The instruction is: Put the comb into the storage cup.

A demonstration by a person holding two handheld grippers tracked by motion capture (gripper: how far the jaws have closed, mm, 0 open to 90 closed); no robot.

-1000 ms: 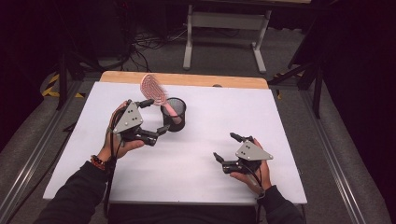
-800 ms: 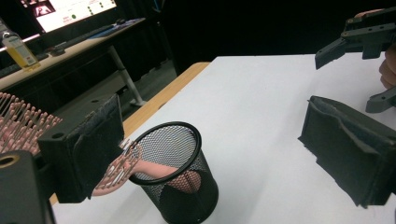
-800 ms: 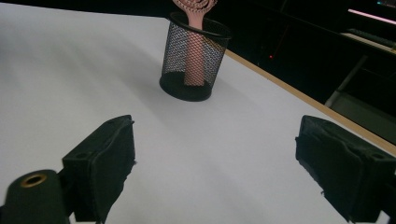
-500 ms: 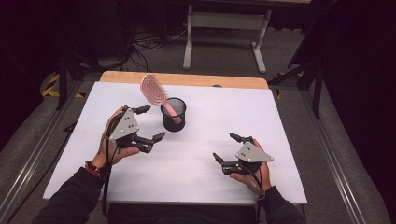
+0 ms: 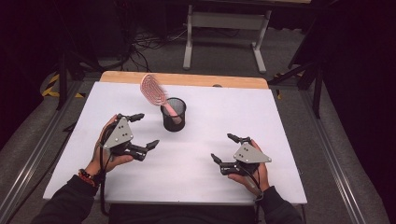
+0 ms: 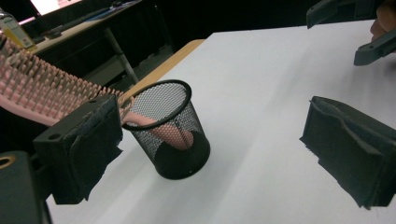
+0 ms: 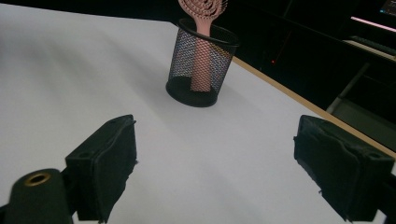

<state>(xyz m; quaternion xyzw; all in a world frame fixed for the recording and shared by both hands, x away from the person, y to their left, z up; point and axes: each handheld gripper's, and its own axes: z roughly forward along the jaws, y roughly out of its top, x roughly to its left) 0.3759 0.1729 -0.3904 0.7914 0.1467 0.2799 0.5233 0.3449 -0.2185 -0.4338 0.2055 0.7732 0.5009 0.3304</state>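
Pink hairbrush (image 5: 155, 91) standing handle-down in a black mesh pen cup (image 5: 173, 114), brush head tilted up and back over the rim toward the far left; handle (image 7: 201, 65) visible through the mesh, resting against the cup's inner wall. Cup upright on the white tabletop (image 5: 261, 121), toward the far middle of the surface, with the wooden table edge (image 5: 187, 79) beyond it.

Left gripper (image 5: 138, 131) held in the left hand (image 5: 105, 149) just left of the cup and nearer the person, jaws spread wide apart, nothing between them, no contact with cup or brush. In the left gripper view: cup (image 6: 170, 135) seen between the two black padded jaws but farther off, bristled pink head (image 6: 42, 91) running off to the upper left behind the left-hand pad.

Right gripper (image 5: 224, 148) held in the right hand (image 5: 252, 175) at the near right of the tabletop, well apart from the cup, jaws likewise spread wide and empty. In the right gripper view: cup (image 7: 201, 70) upright ahead, centred between the two pads, bare white surface (image 7: 187, 158) in the gap.

Dark floor, cables and a grey metal table frame (image 5: 224, 28) beyond the far edge.
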